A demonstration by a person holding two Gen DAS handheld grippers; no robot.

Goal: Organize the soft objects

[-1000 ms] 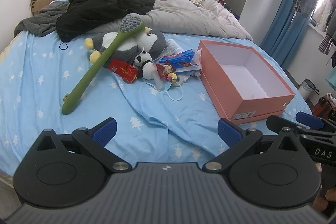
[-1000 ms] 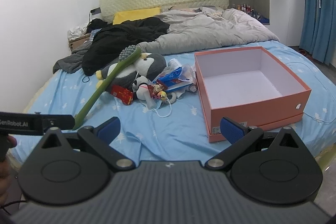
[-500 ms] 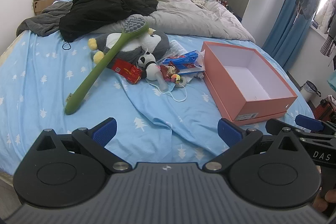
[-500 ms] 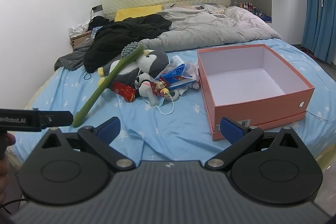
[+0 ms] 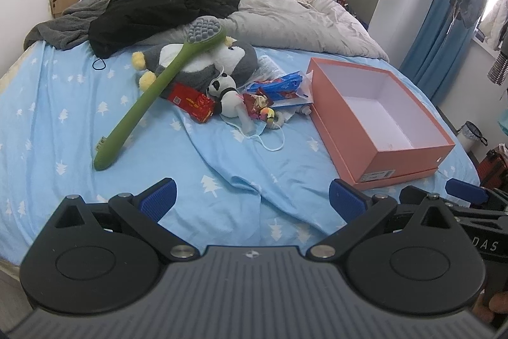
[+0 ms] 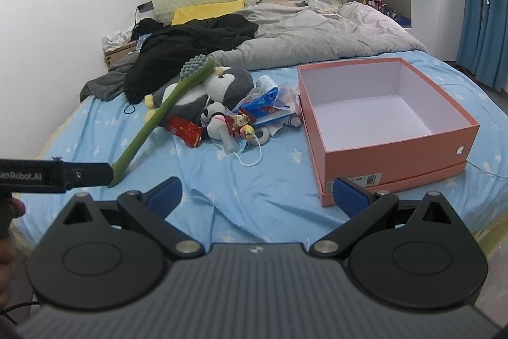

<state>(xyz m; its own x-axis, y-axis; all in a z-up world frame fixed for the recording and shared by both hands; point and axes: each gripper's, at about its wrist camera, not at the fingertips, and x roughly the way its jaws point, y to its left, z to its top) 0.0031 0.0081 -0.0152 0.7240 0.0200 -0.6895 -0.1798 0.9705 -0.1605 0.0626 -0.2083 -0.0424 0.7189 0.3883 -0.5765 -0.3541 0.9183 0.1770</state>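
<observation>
just two plush toys (image 5: 203,62), one box (image 5: 377,119)

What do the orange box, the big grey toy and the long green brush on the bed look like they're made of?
Orange box: apparently matte cardboard, with thin straight walls, a white lining and a printed label.
Grey toy: plush fabric, fuzzy and rounded, with yellow feet.
Green brush: probably silicone or soft plastic, with a smooth dull handle and a grey nubbed head; which one the look leaves open.
</observation>
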